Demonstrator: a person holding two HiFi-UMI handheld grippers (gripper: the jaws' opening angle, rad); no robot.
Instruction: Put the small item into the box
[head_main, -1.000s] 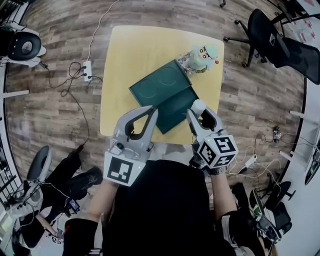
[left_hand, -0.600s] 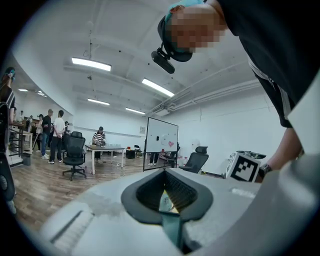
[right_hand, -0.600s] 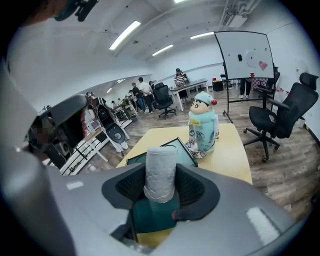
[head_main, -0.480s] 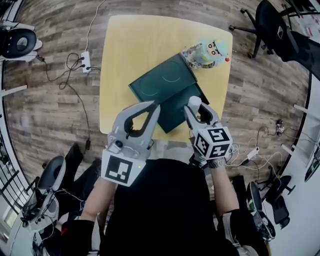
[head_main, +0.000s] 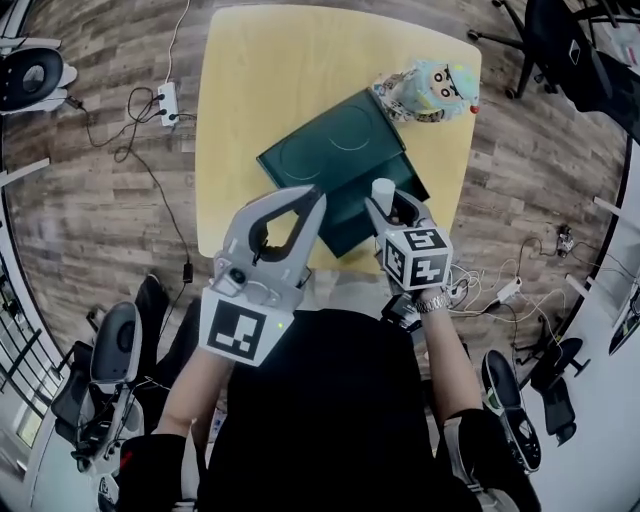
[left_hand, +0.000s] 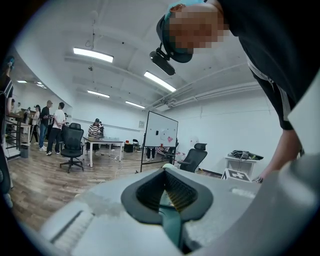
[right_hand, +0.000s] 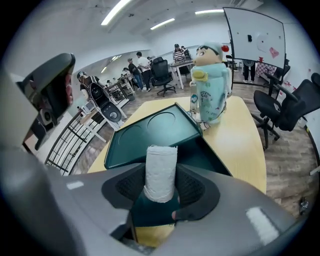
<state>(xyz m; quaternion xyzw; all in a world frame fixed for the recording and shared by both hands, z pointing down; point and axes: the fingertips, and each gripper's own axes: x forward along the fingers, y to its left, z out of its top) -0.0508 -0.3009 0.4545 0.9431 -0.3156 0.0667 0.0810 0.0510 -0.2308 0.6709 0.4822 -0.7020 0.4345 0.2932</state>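
My left gripper (head_main: 316, 192) and right gripper (head_main: 384, 203) are pale grey shells with black ribbed pads (right_hand: 191, 188). Nearer my black top (head_main: 320, 420), each carries a white cube (head_main: 240, 335) with black square markers. A silvery wristband (head_main: 431, 301) sits just ahead of the top.

Left tool (left_hand: 164, 171), jaws together, faces a whiteboard (left_hand: 161, 133).

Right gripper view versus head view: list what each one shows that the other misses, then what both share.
Only the right gripper view: a whiteboard and people at desks behind. Only the head view: the power strip on the floor and the marker cube. Both: the right gripper, claw shut on the white roll, the green box with its lid open, the cartoon bottle, the yellow table.
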